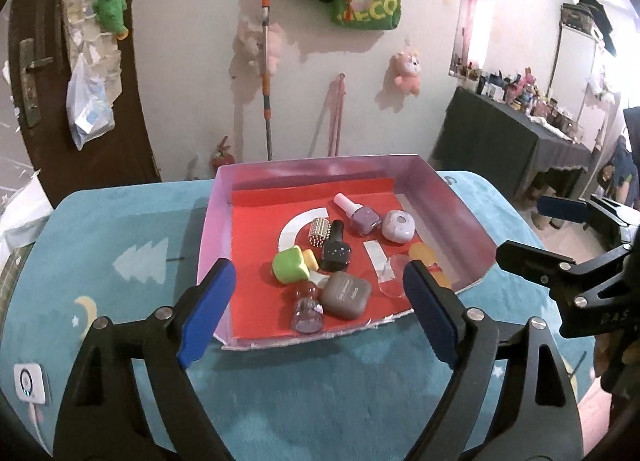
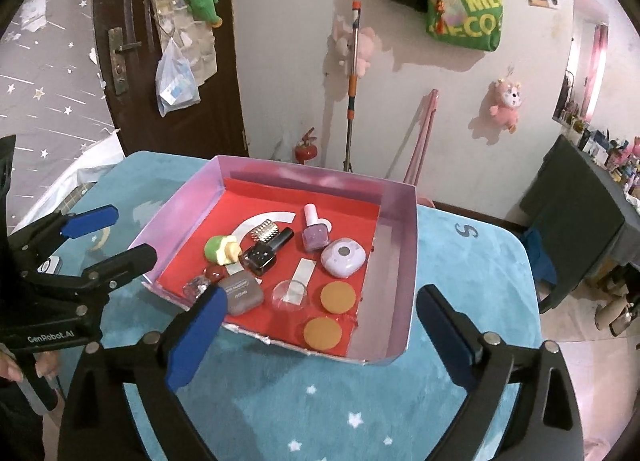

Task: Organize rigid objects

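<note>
Both claws are held released above the blue counter (image 2: 460, 261), with nothing between their blue pads. The left claw (image 1: 320, 313) is seen spread wide just short of the near edge of the pink box (image 1: 320, 173), and the right claw (image 2: 316, 329) is likewise spread before the same box, its near wall being low and torn.

All the small rigid objects are gathered on the red lining inside the box, just ahead of the claws. Nearest the left claw, a grey-brown case (image 1: 346, 295) is found beside a clear purple-tinted bottle (image 1: 307, 313) lying on its side. A green and yellow piece (image 1: 292, 267) is placed farther in, touching a black polish bottle (image 1: 336, 249), behind which a silver studded piece (image 1: 320, 231) is seen. A lilac polish bottle (image 1: 360, 215) and a lilac rounded case (image 1: 397, 226) are set towards the far right of the box. Closest to the right claw, two orange discs (image 2: 323, 333) are laid near a clear dome (image 2: 290, 295).

The other claw is visible at the edge of each wrist view, also unclenched.
</note>
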